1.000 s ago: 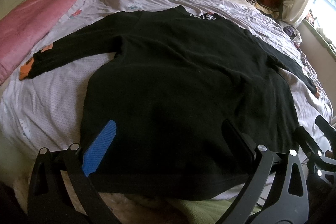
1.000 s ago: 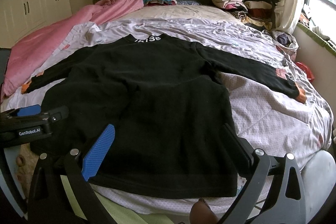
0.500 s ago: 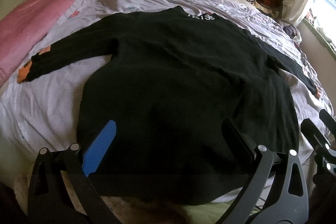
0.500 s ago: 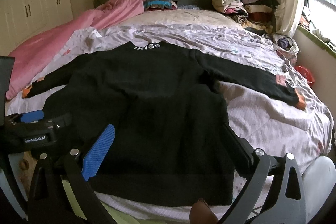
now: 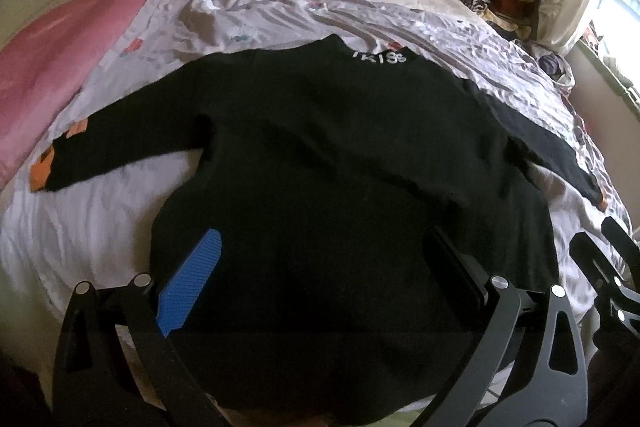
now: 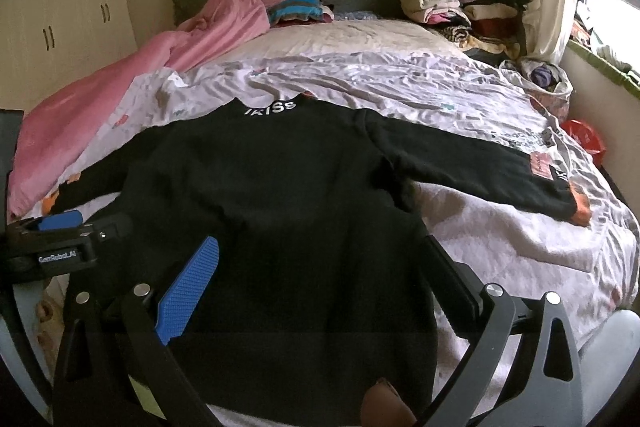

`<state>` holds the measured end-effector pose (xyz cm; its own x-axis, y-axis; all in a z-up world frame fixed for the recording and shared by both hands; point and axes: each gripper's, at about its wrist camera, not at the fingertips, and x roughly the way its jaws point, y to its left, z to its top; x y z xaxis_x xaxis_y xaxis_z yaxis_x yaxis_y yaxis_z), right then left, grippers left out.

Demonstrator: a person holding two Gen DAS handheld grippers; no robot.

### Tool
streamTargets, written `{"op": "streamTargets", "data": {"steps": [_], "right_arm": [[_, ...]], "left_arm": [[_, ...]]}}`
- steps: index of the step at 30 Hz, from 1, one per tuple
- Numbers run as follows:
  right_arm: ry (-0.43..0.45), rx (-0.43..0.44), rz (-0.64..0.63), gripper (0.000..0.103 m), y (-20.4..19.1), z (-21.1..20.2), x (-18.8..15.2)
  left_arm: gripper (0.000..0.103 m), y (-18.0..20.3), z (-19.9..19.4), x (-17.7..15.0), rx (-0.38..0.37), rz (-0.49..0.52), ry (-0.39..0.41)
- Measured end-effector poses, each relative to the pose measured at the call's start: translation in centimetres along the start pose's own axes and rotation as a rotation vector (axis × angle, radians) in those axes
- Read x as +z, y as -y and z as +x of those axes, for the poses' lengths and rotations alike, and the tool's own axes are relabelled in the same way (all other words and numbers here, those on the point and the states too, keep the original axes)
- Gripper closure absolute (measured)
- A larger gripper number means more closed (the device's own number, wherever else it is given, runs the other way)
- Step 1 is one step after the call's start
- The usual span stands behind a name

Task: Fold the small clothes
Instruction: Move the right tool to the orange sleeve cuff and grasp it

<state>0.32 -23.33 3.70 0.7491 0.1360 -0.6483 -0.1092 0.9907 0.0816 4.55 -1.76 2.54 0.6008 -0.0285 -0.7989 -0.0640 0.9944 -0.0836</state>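
A black long-sleeved sweater lies flat on the bed, collar with white letters at the far end, both sleeves spread out with orange cuffs. It also shows in the right wrist view. My left gripper is open and empty over the sweater's hem near the bed's front edge. My right gripper is open and empty over the hem's right part. The left gripper's side shows at the left of the right wrist view.
The bed has a pale lilac sheet. A pink quilt lies along the left side. Stacks of folded clothes sit at the headboard's right, more at its middle. A wall and window run along the right.
Both grippers have pulled back slightly and tilted up, so more of the bed's far end shows. The sweater has not moved. Both stay open.
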Motion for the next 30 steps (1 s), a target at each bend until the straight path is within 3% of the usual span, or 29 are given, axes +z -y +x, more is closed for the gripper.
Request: {"op": "streamTargets", "data": {"steps": [22,30], "right_arm": [[0.032,-0.031,0.168,0.004,6.6,3.9,5.0],[0.056,-0.081,0.235,0.004,9.9,4.6,5.8]], "left_arm": [[0.009,2.8,3.5,5.9,-0.028,0.019,-0.029],[0.009,5.0,4.7,7.8,-0.055,0.039,-0.033]]}}
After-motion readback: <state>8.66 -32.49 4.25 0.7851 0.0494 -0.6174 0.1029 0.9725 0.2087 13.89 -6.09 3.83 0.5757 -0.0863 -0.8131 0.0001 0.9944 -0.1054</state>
